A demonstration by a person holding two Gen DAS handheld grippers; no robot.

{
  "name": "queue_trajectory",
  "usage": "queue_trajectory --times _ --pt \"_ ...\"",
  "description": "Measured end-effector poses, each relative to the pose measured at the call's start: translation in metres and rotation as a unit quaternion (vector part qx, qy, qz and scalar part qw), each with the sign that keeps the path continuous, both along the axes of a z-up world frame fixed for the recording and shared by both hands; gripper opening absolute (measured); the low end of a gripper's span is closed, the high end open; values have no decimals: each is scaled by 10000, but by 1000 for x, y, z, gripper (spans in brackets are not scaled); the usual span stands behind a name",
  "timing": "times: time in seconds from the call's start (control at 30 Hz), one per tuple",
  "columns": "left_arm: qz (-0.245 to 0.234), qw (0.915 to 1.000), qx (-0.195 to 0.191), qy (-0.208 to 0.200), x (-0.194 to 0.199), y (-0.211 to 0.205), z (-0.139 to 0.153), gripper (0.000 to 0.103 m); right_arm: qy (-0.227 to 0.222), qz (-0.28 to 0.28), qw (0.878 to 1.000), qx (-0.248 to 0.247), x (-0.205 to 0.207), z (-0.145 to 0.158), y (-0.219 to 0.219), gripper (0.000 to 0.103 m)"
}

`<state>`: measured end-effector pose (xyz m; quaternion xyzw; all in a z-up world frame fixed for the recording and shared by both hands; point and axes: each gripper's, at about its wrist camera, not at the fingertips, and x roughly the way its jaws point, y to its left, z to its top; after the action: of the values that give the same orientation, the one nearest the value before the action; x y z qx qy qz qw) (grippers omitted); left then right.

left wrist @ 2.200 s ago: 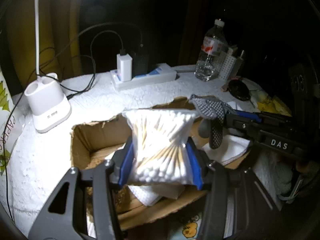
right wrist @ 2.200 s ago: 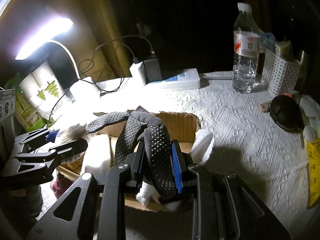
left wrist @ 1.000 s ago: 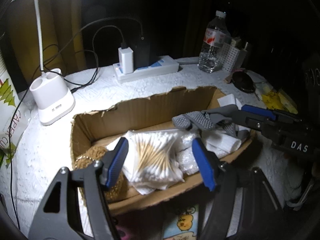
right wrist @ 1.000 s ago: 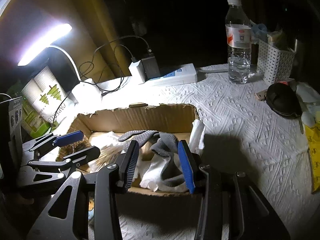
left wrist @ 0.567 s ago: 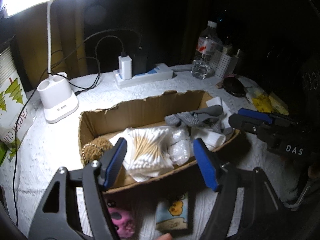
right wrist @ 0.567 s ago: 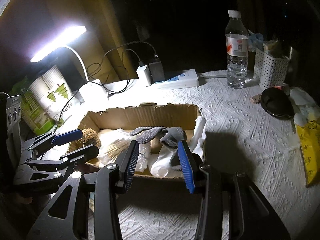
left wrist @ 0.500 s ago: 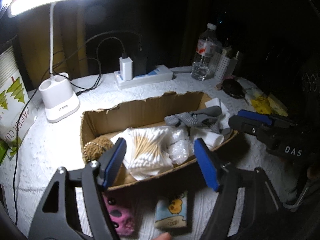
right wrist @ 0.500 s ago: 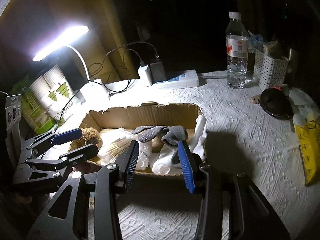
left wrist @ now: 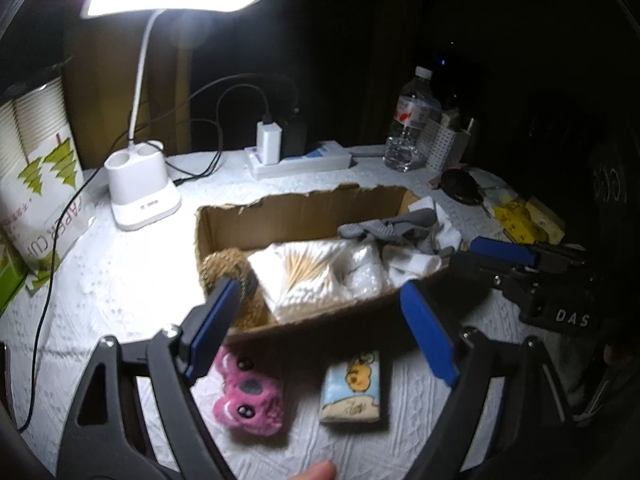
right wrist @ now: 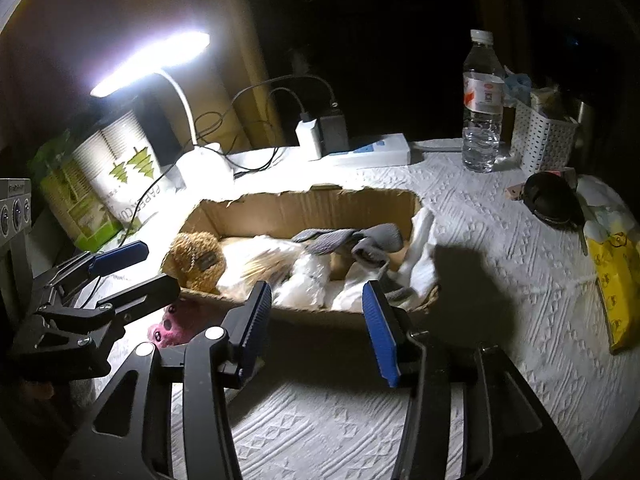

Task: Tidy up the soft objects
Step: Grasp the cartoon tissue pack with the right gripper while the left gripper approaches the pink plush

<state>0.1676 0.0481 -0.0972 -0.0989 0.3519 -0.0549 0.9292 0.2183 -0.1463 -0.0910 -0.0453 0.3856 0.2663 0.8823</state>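
left wrist: tissue pack (left wrist: 353,384) lengthwise toward box (left wrist: 296,210)

A lit white desk lamp (left wrist: 142,184) stands on a bench (right wrist: 500,280) covered with white patterned cloth. Behind it, a power strip (left wrist: 298,160) holds a white charger (left wrist: 269,136) and a black one, with dark cables looping back. A water bottle (right wrist: 482,104) stands beside a white perforated basket (right wrist: 544,140). A paper-cup pack (left wrist: 38,184) sits at the left edge. A black pouch (right wrist: 554,200) and a yellow packet (right wrist: 618,272) lie at the right.
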Motion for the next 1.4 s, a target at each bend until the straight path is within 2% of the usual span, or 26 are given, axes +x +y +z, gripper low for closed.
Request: queue_trajectory --times 0.73,1.2,1.4 --pt "219 9994 -252 125 -46 49 -36 84 222 252 9987 -376 -35 -35 59 50" --pt "429 9977 -400 354 -59 71 -65 84 697 398 9946 -660 -42 -73 87 50" --pt "481 9969 -427 449 -59 75 -75 84 578 377 9951 -701 -43 -77 93 60"
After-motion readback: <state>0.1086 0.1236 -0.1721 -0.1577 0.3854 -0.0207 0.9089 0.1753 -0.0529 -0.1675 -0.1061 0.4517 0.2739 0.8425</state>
